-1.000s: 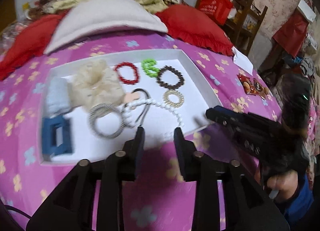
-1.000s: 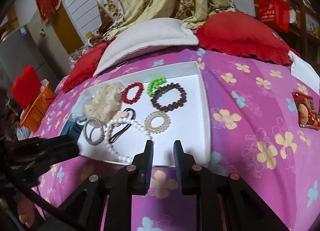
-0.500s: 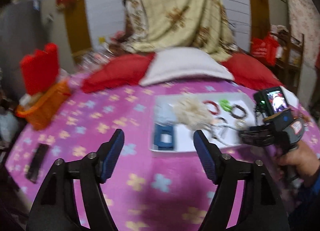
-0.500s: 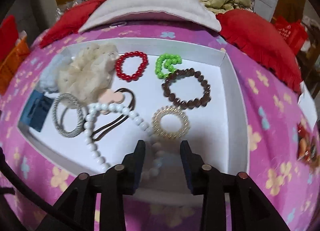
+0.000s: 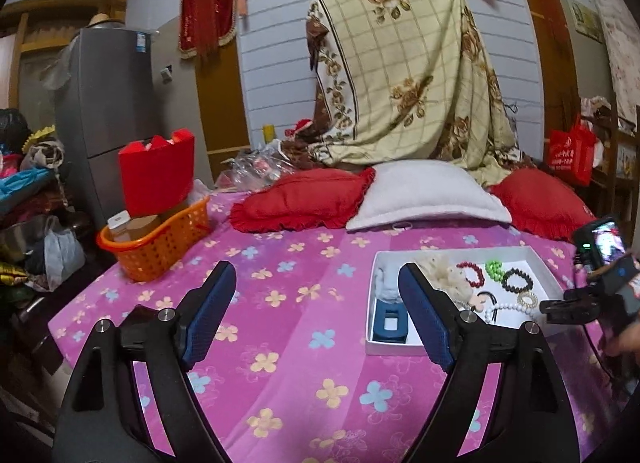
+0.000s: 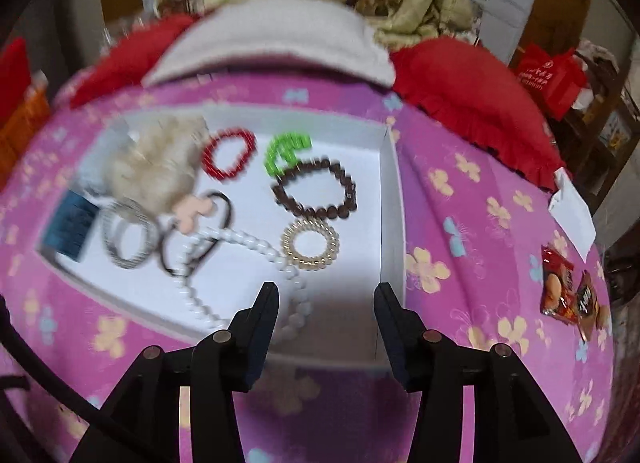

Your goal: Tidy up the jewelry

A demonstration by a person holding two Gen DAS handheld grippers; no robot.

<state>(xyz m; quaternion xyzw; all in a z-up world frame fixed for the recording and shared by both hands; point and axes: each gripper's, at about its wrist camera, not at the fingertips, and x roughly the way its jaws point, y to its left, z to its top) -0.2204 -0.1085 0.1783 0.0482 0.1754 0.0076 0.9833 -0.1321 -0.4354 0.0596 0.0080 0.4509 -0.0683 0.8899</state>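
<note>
Only from the left tool [image 5: 316, 295], opening and empty: orange basket [image 5: 160, 241]; right tool [image 6: 326, 305], opening, empty, over white tray [image 6: 390, 199].

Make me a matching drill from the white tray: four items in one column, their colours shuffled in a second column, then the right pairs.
Items in the white tray:
1. small bead bracelet
2. large bead bracelet
3. spiral hair tie
4. hair claw clip

Colours:
A. blue
B. gold
C. red
D. dark brown

Pairs: 1-C, 2-D, 3-B, 4-A
</note>
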